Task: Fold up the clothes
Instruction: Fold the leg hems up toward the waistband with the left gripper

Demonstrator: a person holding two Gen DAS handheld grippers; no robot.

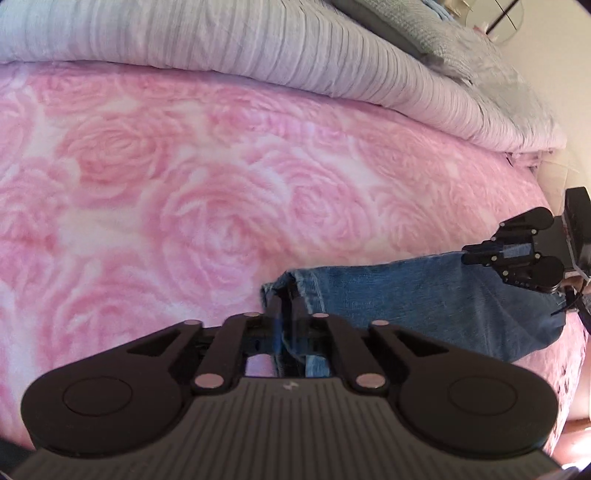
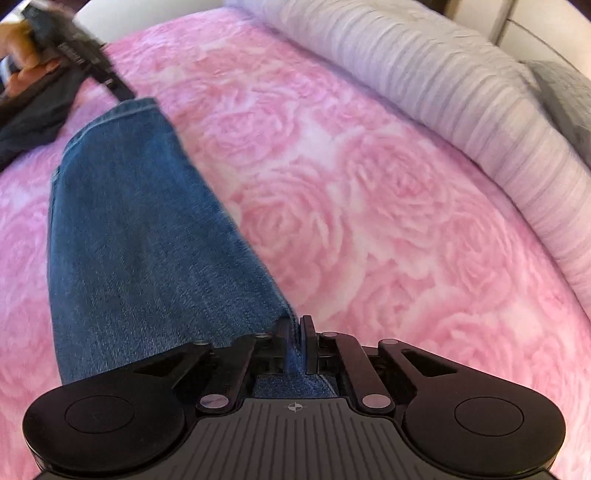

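A pair of blue jeans (image 1: 424, 295) is stretched over a pink rose-patterned blanket (image 1: 184, 203). My left gripper (image 1: 286, 295) is shut on the jeans' hem end. My right gripper (image 1: 476, 253) shows at the right edge of the left wrist view, shut on the far end of the denim. In the right wrist view my right gripper (image 2: 295, 326) pinches the near edge of the jeans (image 2: 140, 221). The left gripper (image 2: 127, 94) holds the far hem at top left.
A rolled grey-lilac striped duvet (image 1: 258, 44) lies along the far side of the bed, also in the right wrist view (image 2: 461, 92). A grey-green pillow (image 1: 436, 33) lies beyond it. A dark garment (image 2: 33, 110) lies at top left. The blanket (image 2: 369, 184) is open beside the jeans.
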